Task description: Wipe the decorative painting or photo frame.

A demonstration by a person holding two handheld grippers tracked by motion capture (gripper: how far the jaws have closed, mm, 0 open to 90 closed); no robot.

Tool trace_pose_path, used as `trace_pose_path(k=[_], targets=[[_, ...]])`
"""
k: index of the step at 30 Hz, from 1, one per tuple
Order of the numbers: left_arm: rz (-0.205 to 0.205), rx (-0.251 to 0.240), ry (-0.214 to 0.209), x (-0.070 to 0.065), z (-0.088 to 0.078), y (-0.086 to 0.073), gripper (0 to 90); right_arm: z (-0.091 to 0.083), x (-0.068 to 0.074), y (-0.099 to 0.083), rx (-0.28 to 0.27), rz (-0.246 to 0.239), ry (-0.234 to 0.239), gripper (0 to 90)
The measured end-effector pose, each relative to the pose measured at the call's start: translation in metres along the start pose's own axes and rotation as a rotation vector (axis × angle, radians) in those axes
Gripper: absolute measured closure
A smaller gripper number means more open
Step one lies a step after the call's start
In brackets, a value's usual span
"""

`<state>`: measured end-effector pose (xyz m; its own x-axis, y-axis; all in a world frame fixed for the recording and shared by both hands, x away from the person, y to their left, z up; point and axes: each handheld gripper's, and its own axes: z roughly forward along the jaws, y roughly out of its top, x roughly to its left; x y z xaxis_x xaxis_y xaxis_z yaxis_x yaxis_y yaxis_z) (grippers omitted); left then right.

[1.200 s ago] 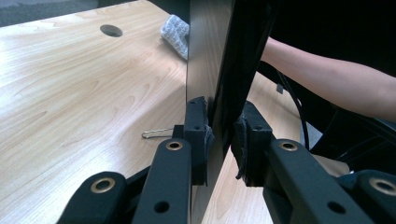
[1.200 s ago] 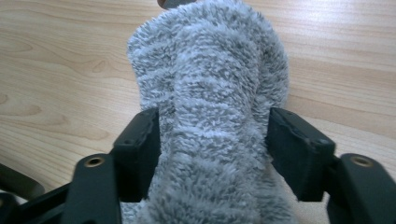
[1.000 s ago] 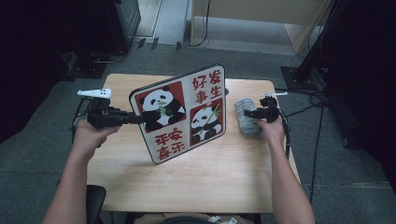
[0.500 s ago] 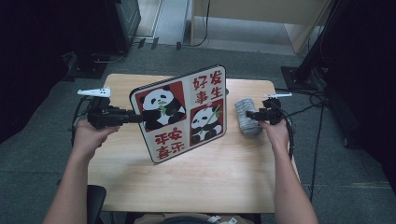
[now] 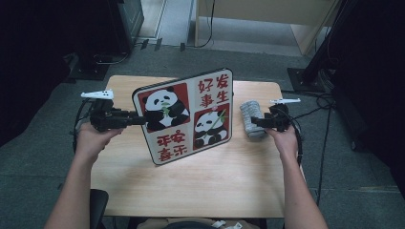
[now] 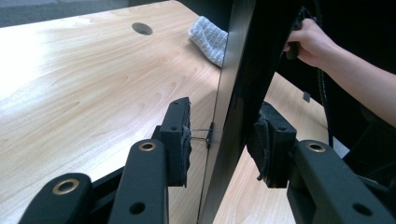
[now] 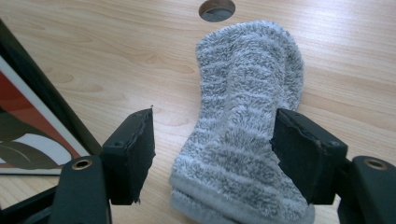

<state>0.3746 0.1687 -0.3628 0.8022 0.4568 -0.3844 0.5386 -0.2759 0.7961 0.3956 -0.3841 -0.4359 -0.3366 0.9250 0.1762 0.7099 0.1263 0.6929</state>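
Note:
A panda picture board (image 5: 191,114) stands tilted on its lower edge in the middle of the wooden table (image 5: 215,191). My left gripper (image 5: 141,119) is open and straddles the board's left edge (image 6: 238,70). Its jaws have just been opening. One pad (image 6: 181,135) stands clear of the front face, and the other sits close against the back. A folded grey striped towel (image 5: 251,119) lies flat at the right. My right gripper (image 5: 256,122) is open, and the towel (image 7: 243,121) lies between its wide jaws (image 7: 215,149).
A round cable hole (image 7: 216,9) sits in the table beyond the towel. Dark equipment, a stand (image 5: 325,52) and cables ring the table on the grey floor. The person's other hand (image 6: 310,42) appears behind the board in the left gripper view.
The left gripper's jaws have spread apart at the board's edge. The right hand has shifted slightly to the right. Board and towel stay where they were.

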Motion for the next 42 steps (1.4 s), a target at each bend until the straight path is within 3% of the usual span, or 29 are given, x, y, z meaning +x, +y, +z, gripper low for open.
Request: trace_pose_path(k=[4,7,12,18,27,42], targets=[[-0.001,-0.008,0.008,0.001,0.001,-0.001,59.5,-0.005,0.005,-0.004,-0.006,-0.01,0.003,30.4],[-0.001,-0.014,0.021,0.002,0.001,-0.002,58.8,-0.007,0.012,-0.006,0.015,-0.055,-0.022,30.4],[-0.001,-0.009,0.049,0.004,0.003,-0.003,56.7,-0.01,0.019,-0.01,0.016,-0.081,-0.011,30.4],[-0.01,-0.006,0.068,0.008,0.005,-0.006,54.4,-0.015,0.023,-0.016,0.004,-0.071,0.011,30.4],[-0.044,-0.002,0.112,0.017,0.008,-0.011,51.2,-0.016,0.025,-0.021,0.006,-0.091,0.008,30.3],[-0.046,0.009,0.144,0.024,0.012,-0.014,49.5,-0.011,0.027,-0.021,0.005,-0.096,0.031,30.2]])
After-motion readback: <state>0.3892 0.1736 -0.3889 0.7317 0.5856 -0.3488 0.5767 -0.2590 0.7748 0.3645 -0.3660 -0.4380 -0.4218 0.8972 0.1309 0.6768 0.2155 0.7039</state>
